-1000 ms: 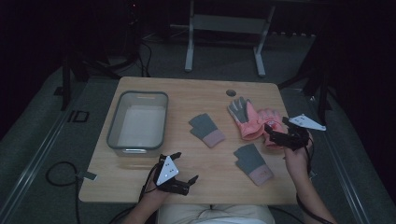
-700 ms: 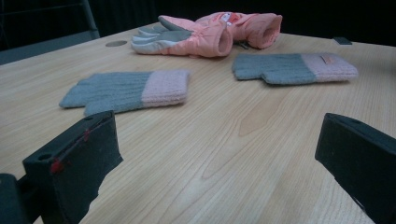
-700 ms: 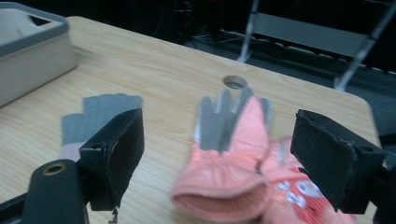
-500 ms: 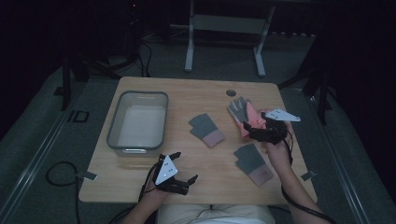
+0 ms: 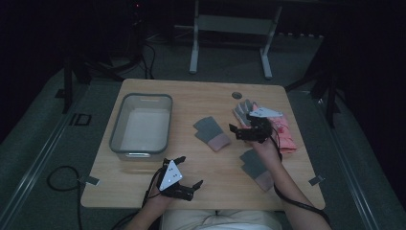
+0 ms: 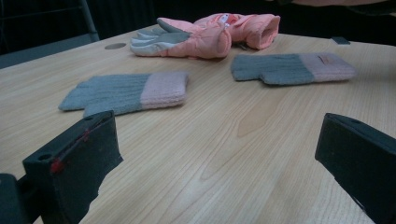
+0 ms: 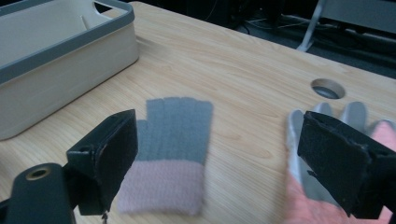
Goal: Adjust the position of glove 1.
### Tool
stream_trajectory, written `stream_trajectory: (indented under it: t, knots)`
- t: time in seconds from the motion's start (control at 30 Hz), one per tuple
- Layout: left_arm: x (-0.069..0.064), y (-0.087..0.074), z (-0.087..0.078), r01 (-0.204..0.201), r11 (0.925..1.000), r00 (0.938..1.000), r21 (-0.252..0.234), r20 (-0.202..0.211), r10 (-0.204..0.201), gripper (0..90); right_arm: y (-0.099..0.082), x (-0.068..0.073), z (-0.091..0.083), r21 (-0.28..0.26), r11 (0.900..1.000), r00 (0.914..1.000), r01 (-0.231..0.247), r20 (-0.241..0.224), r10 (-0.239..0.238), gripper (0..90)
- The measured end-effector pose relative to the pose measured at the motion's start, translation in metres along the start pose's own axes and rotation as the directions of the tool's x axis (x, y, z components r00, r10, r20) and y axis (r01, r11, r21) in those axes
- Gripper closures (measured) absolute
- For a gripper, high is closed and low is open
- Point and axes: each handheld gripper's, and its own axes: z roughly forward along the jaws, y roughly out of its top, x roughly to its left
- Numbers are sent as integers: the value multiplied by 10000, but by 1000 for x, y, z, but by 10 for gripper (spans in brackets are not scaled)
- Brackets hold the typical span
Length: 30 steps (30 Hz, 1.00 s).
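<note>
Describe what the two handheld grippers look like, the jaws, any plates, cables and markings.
Both grippers are black, each with two blocky black jaws. The left gripper carries a pale grey three-cornered plate with small dark dots; one jaw shows a red mark in its own view. The right gripper has the same kind of plate, and a black cable trails back along the forearm.

Room's pretty dark, light mostly falls on the wooden table (image 5: 201,98), which has rounded corners & a round cable hole (image 5: 237,95) near the far edge. Grey carpet floor (image 5: 43,158) all around. Behind the table there's a grey metal stand (image 5: 230,28) w/ two legs. Black cables (image 5: 62,179) loop on the floor at left, more tangled at the back left. Walls too dark to make out.
</note>
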Motion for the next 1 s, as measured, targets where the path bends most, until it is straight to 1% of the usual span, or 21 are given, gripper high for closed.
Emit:
stream_trajectory:
  t: [0.03, 0.1, 0.17, 0.23, 0.27, 0.3, 0.33, 0.37, 0.4, 0.43, 0.5, 0.53, 0.63, 0.67, 0.7, 0.73, 0.77, 0.83, 0.87, 1.0]
  knots:
    - [0, 0, 0, 7, 10000, 10000, -3, 19, -7, 0, 0, 2, 3, -19, 10000, 9999, 27, -147, -27, 121]
    - [0, 0, 0, 35, 10000, 10000, -28, 25, -35, 0, 1, 7, 10, 20, 9999, 9996, 171, -231, -171, 121]
    - [0, 0, 0, 50, 10000, 10000, -54, 49, -49, 0, 2, 12, 19, 100, 9996, 9984, 245, -514, -240, 122]
    - [0, 0, 0, 37, 10000, 10000, -54, 58, -37, 0, 2, 16, 28, 273, 9991, 9971, 331, -694, -311, 125]
    - [0, 0, 0, 37, 10000, 10000, -53, 64, -36, 0, 3, 17, 32, 351, 9988, 9969, 330, -721, -304, 140]
    - [0, 0, 0, 28, 10000, 10000, -55, 68, -28, 0, 3, 18, 37, 450, 9983, 9952, 365, -923, -322, 142]
    - [0, 0, 0, 22, 10000, 10000, -55, 79, -21, 0, 3, 20, 42, 496, 9977, 9939, 452, -1031, -399, 161]
    - [0, 0, 0, 25, 10000, 10000, -61, 82, -24, 0, 3, 21, 45, 520, 9971, 9932, 562, -1051, -505, 222]
    - [0, 0, -1, 26, 10000, 10000, -55, 89, -26, 0, 3, 22, 49, 578, 9957, 9911, 729, -1159, -658, 254]
    - [0, 0, -1, 27, 10000, 10000, -58, 96, -26, 0, 2, 24, 55, 723, 9927, 9876, 965, -1309, -864, 278]
    - [0, 0, -1, 52, 10000, 9999, -80, 104, -52, 0, 0, 26, 64, 914, 9885, 9848, 1202, -1365, -1071, 331]
    - [0, 0, -1, 69, 9999, 9999, -88, 108, -68, 0, 0, 27, 69, 1049, 9867, 9833, 1245, -1462, -1086, 366]
    - [0, 0, -1, 79, 9999, 9999, -99, 134, -78, 0, -4, 27, 81, 1285, 9817, 9801, 1404, -1589, -1194, 433]
    - [0, 0, -1, 79, 9999, 9999, -99, 134, -78, 0, -4, 27, 81, 1285, 9817, 9801, 1404, -1589, -1194, 433]
    - [0, 0, -1, 79, 9999, 9999, -99, 134, -78, 0, -4, 26, 85, 1330, 9815, 9801, 1381, -1614, -1160, 433]
    - [1, -1, -1, 110, 9999, 9998, -113, 148, -109, 0, -5, 25, 94, 1565, 9764, 9775, 1487, -1730, -1211, 470]
    - [1, -1, -1, 117, 9999, 9998, -115, 153, -115, 0, -5, 24, 97, 1661, 9738, 9767, 1551, -1735, -1260, 498]
    - [0, -1, -1, 122, 9998, 9998, -125, 160, -120, 0, -4, 24, 103, 1810, 9672, 9733, 1784, -1767, -1465, 505]
    - [0, -1, -1, 118, 9999, 9998, -125, 161, -116, 0, -4, 23, 106, 1850, 9656, 9732, 1829, -1733, -1511, 513]
    - [0, -1, -1, 109, 9998, 9998, -136, 172, -107, 0, -6, 19, 117, 2180, 9576, 9730, 1886, -1736, -1521, 540]
